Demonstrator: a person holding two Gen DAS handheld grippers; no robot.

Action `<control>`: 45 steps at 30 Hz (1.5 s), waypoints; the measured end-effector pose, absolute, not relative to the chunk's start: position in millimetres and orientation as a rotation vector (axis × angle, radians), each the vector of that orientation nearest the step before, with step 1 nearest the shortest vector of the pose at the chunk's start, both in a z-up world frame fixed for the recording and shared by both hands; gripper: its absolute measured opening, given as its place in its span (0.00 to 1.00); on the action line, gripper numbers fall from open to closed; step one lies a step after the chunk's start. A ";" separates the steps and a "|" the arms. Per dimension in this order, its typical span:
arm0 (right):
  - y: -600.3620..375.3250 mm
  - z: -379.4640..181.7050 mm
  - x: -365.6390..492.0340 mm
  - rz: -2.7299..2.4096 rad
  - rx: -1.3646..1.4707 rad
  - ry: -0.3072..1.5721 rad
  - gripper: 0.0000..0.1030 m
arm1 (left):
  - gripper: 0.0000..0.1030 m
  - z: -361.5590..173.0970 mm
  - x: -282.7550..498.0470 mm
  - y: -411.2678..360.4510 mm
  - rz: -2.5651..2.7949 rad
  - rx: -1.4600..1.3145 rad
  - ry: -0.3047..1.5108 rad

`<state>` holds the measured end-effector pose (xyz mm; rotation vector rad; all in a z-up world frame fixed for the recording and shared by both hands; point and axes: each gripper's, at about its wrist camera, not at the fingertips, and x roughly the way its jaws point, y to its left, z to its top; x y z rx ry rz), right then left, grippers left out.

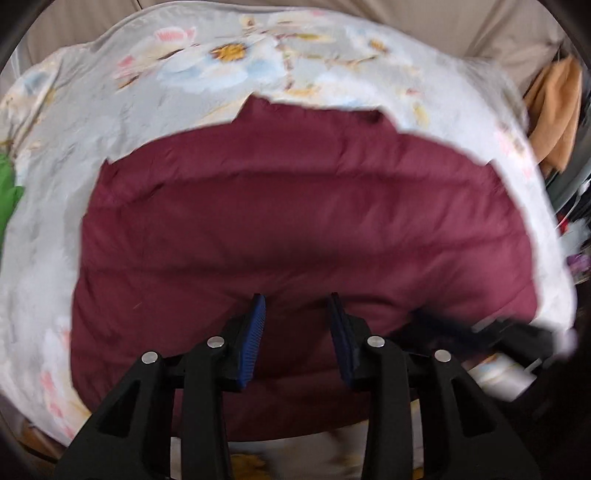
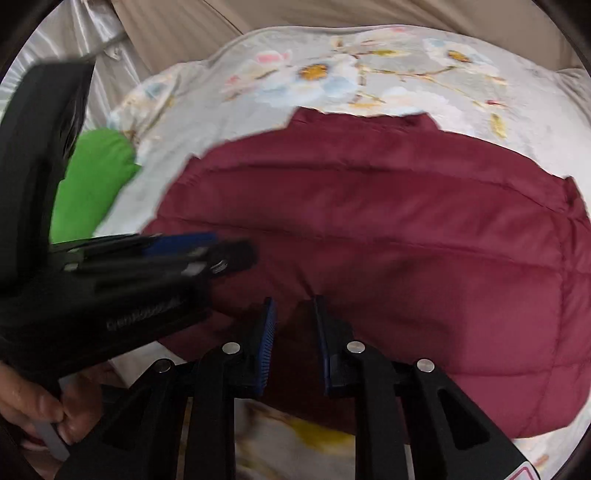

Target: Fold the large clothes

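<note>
A maroon quilted jacket [image 1: 288, 221] lies spread flat on a floral bedspread [image 1: 110, 122], collar towards the far side. My left gripper [image 1: 297, 310] hovers over the jacket's near hem, open, with nothing between its blue pads. In the right wrist view the same jacket [image 2: 406, 240] fills the middle. My right gripper [image 2: 295, 314] stands over the near hem with a narrow gap between its pads, and only fabric shows behind the gap. The left gripper [image 2: 218, 251] appears blurred on the left, held by a hand [image 2: 37, 406]. The right gripper [image 1: 461, 328] shows as a dark blur at lower right.
A green cloth [image 2: 92, 184] lies on the bedspread [image 2: 240, 103] left of the jacket. An orange cloth [image 1: 557, 110] hangs at the far right beyond the bed. Beige fabric [image 2: 332, 14] runs behind the bed. Bare bedspread surrounds the jacket.
</note>
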<state>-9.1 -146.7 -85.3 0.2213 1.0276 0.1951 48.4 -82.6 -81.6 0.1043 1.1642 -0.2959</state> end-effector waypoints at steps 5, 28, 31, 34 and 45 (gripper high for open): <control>-239.0 -101.6 -38.5 -0.067 0.312 1.049 0.04 | 0.34 -93.8 47.7 -30.2 -0.140 0.059 1.180; -207.0 -79.6 81.9 0.010 0.240 1.042 0.01 | 0.38 -99.0 134.0 -63.4 -0.125 0.121 1.166; -259.3 -85.3 77.7 -0.110 0.315 1.032 0.00 | 0.39 -105.7 144.0 -59.7 -0.134 0.111 1.182; -319.8 -95.2 71.3 -0.259 0.405 1.028 0.00 | 0.40 -108.2 144.4 -61.0 -0.139 0.101 1.192; -338.4 -81.3 38.7 -0.323 0.411 1.019 0.04 | 0.40 -115.3 145.1 -66.5 -0.139 0.121 1.203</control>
